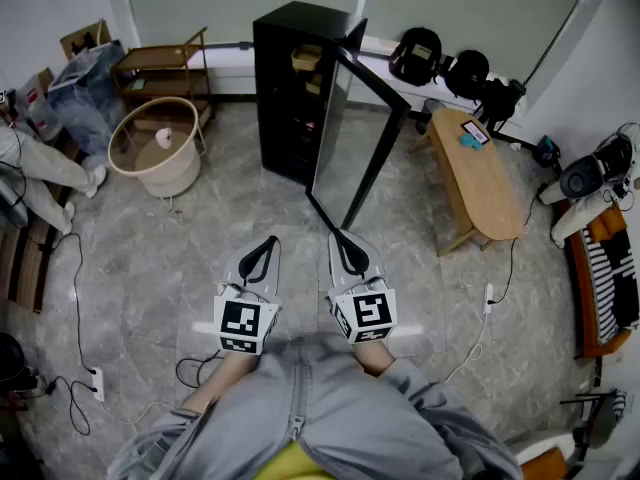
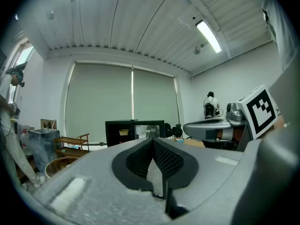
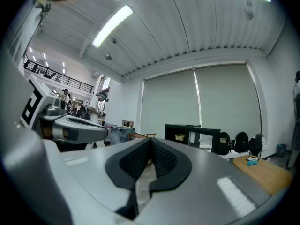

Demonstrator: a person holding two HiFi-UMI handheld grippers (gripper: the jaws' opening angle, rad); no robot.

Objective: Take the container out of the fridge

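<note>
A black fridge (image 1: 290, 88) stands on the floor at the far wall, its glass door (image 1: 362, 133) swung open toward the right. On an upper shelf inside sits a pale yellow container (image 1: 305, 58), small in the left gripper view (image 2: 123, 132) and the right gripper view (image 3: 180, 137). Both grippers are held level side by side in front of the person's chest, well short of the fridge. My left gripper (image 1: 263, 256) is shut with nothing in it, pads meeting (image 2: 152, 143). My right gripper (image 1: 347, 252) is likewise shut and empty (image 3: 150, 144).
An oval wooden bench (image 1: 478, 173) stands right of the fridge door, with backpacks (image 1: 440, 56) behind it. A round basket (image 1: 160, 153) and a wooden shelf (image 1: 165, 68) are at the left. A person's legs (image 1: 35, 173) and cables (image 1: 75, 298) lie at the left edge.
</note>
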